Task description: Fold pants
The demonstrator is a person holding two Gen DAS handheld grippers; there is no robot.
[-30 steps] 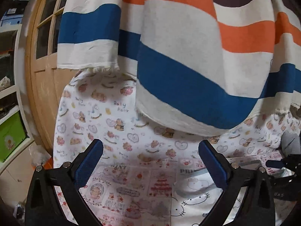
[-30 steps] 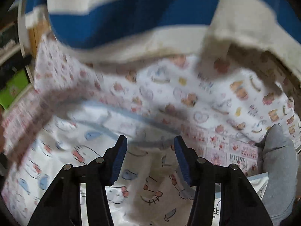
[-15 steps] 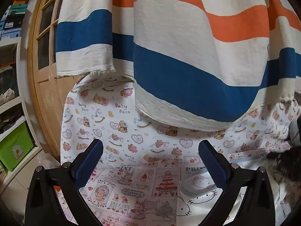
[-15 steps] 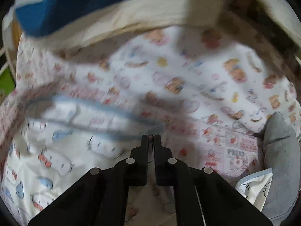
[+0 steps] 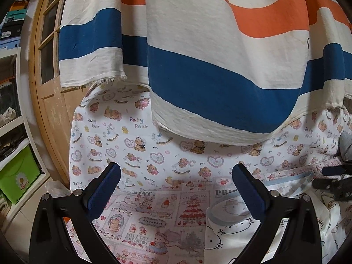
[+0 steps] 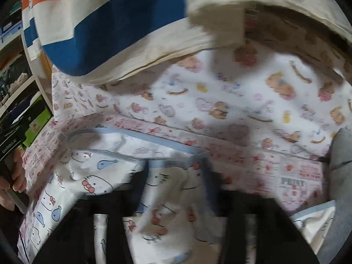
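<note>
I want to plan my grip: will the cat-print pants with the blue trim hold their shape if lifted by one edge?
Probably not. The pants lie wrinkled and folded over themselves, so the thin fabric should droop. They look light. The right gripper, jaws just opened, has cloth between its fingers, which may drag along.

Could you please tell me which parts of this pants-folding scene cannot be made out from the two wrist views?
- Right wrist view: the right gripper is smeared by motion blur; its pads cannot be made out.
- Right wrist view: the pants run under the gripper and off the bottom edge.
- Left wrist view: the striped cloth hides whatever lies behind it.
- Left wrist view: the left gripper covers the lower corners.
</note>
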